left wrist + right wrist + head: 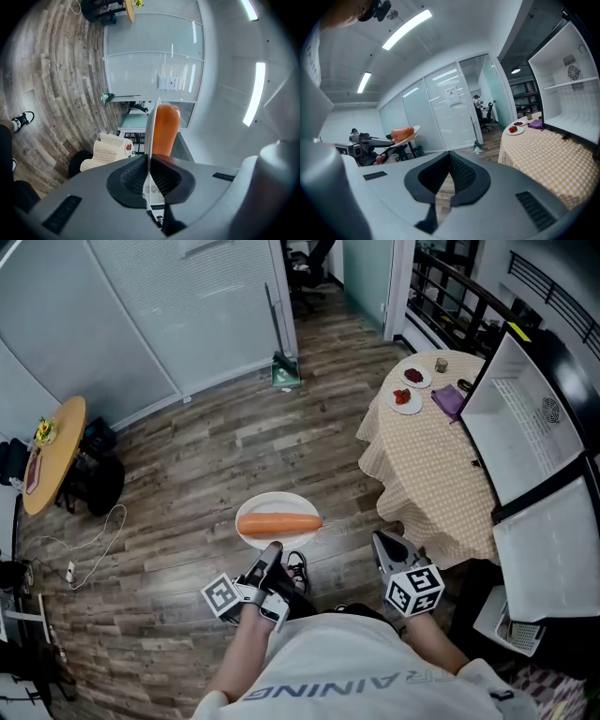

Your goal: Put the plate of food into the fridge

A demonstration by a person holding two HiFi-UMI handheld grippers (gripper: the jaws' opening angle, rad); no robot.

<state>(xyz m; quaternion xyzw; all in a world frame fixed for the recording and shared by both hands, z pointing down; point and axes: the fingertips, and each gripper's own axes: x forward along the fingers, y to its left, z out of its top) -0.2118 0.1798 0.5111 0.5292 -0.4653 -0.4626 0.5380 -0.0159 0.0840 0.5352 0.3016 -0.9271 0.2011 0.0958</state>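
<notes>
A white plate (267, 505) carries one long orange piece of food (278, 522). My left gripper (272, 552) is shut on the plate's near rim and holds it level above the wooden floor. In the left gripper view the plate (151, 124) shows edge-on between the pads of the left gripper (148, 161), with the orange food (165, 129) beyond. My right gripper (383, 544) is shut with nothing in it, to the right of the plate. The right gripper view shows its closed jaws (449, 157), the plate (411, 131) at the left, and the open white fridge (567, 79) at the right.
The fridge (520, 418) stands open at the right with its door (553, 540) swung toward me. Beside it is a table with a checked cloth (427, 465) bearing small plates of food (406, 399) and a purple cloth (449, 399). A round yellow table (54, 454) stands far left.
</notes>
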